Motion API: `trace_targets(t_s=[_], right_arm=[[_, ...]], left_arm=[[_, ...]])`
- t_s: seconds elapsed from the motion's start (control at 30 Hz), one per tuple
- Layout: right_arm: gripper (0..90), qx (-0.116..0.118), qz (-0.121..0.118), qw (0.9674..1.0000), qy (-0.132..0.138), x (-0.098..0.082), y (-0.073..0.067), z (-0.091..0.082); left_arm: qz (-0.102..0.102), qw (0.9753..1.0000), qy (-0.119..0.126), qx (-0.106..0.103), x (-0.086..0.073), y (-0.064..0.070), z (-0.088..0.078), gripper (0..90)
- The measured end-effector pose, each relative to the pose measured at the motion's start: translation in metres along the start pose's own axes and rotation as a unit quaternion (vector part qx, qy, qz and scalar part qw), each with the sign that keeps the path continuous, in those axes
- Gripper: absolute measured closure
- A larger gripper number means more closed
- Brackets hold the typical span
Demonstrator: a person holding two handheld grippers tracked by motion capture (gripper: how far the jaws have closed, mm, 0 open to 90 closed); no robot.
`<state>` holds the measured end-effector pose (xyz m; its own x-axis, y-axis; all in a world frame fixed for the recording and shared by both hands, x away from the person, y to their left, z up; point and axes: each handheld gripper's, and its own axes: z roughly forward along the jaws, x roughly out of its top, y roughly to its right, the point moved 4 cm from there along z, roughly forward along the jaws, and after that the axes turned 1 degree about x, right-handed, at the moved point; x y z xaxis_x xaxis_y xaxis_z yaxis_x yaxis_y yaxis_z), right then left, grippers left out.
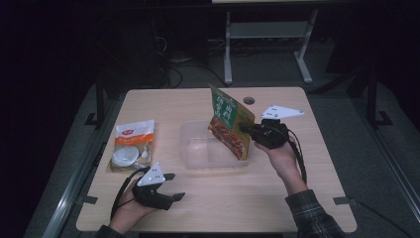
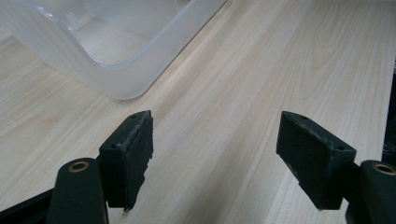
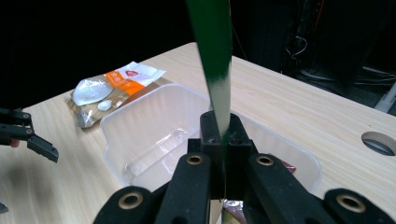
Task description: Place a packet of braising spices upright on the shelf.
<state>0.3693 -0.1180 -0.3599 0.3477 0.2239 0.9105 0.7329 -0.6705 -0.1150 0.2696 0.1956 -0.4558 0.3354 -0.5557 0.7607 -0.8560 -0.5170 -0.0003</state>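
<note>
My right gripper (image 1: 246, 128) has its fingers clamped tight on the edge of a green-and-red food pouch (image 1: 230, 121), holding it tilted over the clear plastic tub (image 1: 194, 148). The pouch's lower end dips inside the tub's right part; can't tell if it touches the bottom. From the right gripper view the pouch (image 3: 215, 56) is edge-on, a thin glossy green strip rising straight from between the fingers (image 3: 208, 130), and the tub (image 3: 140, 126) sits below, translucent, rounded corners, smooth walls.

My left gripper (image 1: 171, 186) rests low at the near left of the worktop (image 1: 297, 198), fingers spread wide, nothing in them. In the left gripper view the pads (image 2: 135, 154) are matte black, blocky, a bit worn at the edges, with pale wood grain between them and a tub corner (image 2: 116, 74) just ahead.

A flat white-and-orange packet (image 1: 131, 145) lies left of the tub, well clear of it, crinkly clear film. Round cable hole (image 1: 248, 100) at the far edge.
</note>
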Motion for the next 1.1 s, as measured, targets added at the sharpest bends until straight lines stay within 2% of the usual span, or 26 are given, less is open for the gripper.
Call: trace_targets(t_s=[0.43, 0.8, 0.93, 1.0, 1.1], right_arm=[[89.6, 0.012, 0.004, 0.9997, -0.022, -0.011, -0.002, 0.013], [89.2, 0.013, 0.006, 0.9993, -0.035, -0.017, -0.001, 0.021], [88.2, 0.014, 0.008, 0.9991, -0.038, -0.019, 0.000, 0.022], [84.5, 0.015, 0.010, 0.9989, -0.042, -0.020, 0.000, 0.023], [72.1, 0.014, 0.012, 0.9989, -0.043, -0.019, 0.000, 0.023]], left_arm=[[-0.002, 1.0000, -0.002, -0.001, -0.001, 0.001, 0.001, 26.7], [0.006, 0.9999, -0.009, -0.001, -0.001, 0.000, 0.002, 26.7], [0.000, 0.9999, -0.009, -0.004, -0.001, 0.001, 0.003, 26.6], [0.001, 0.9999, -0.009, -0.005, -0.001, 0.000, 0.004, 26.4], [0.003, 0.9999, -0.009, -0.006, -0.002, -0.001, 0.003, 26.3]])
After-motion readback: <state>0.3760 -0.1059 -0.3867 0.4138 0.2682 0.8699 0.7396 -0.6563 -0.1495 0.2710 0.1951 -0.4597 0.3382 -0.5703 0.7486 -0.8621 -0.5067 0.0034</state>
